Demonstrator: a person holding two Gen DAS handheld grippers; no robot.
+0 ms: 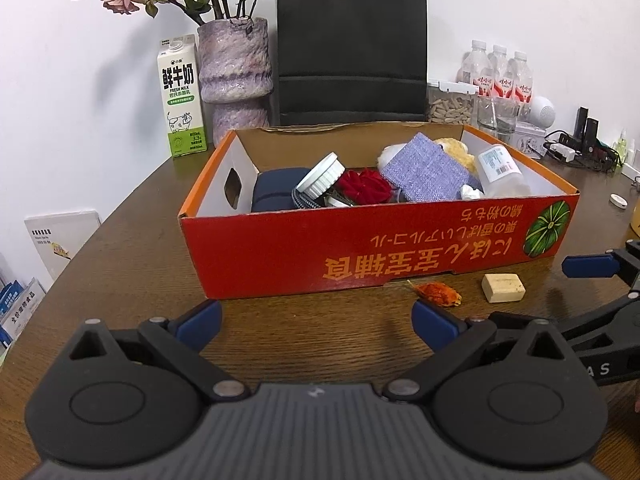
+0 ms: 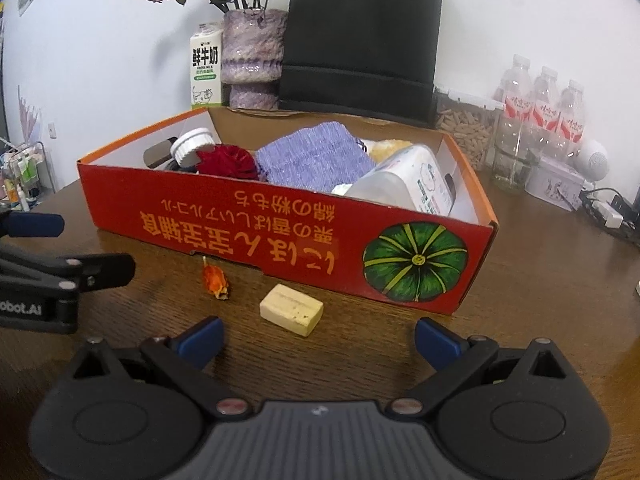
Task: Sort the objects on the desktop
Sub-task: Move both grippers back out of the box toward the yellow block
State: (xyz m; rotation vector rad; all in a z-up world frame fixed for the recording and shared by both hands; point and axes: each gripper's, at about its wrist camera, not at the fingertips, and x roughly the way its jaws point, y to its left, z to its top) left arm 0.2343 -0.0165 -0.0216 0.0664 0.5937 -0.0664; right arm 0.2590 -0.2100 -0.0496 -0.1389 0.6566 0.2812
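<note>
Hovering low over the dark wood-grain tabletop (image 2: pixel 540 272), the right gripper (image 2: pixel 318 338) has its blue-padded jaws spread wide with nothing between them, and the left gripper (image 1: pixel 316 322) is just as wide and empty.

Two things are left outside the red cardboard box with orange rim and green pumpkin print (image 2: pixel 280 248). The pale cream rectangular block (image 2: pixel 291 310) lies at lower centre of the right wrist view, just ahead of the right jaws. The small crumpled orange-red wrapper (image 2: pixel 215 280) lies to its left, close to the box's front wall.

The block looks crumbly and pitted, so I judge a hard squeeze may chip it, and an off-centre approach could push it against the box wall. The wrapper is thin and flat, and the pads may slide over it or flick it away. The box is already crowded with a white-lidded jar (image 1: pixel 322 176), a red fabric rose (image 1: pixel 366 186) and a lilac woven cloth (image 1: pixel 424 168), so a dropped piece could bounce out.

Behind, at the top of the frame, a black paper bag (image 1: pixel 352 48), a mottled purple vase (image 1: pixel 236 72) and a milk carton (image 1: pixel 180 96) stand against a white wall.
</note>
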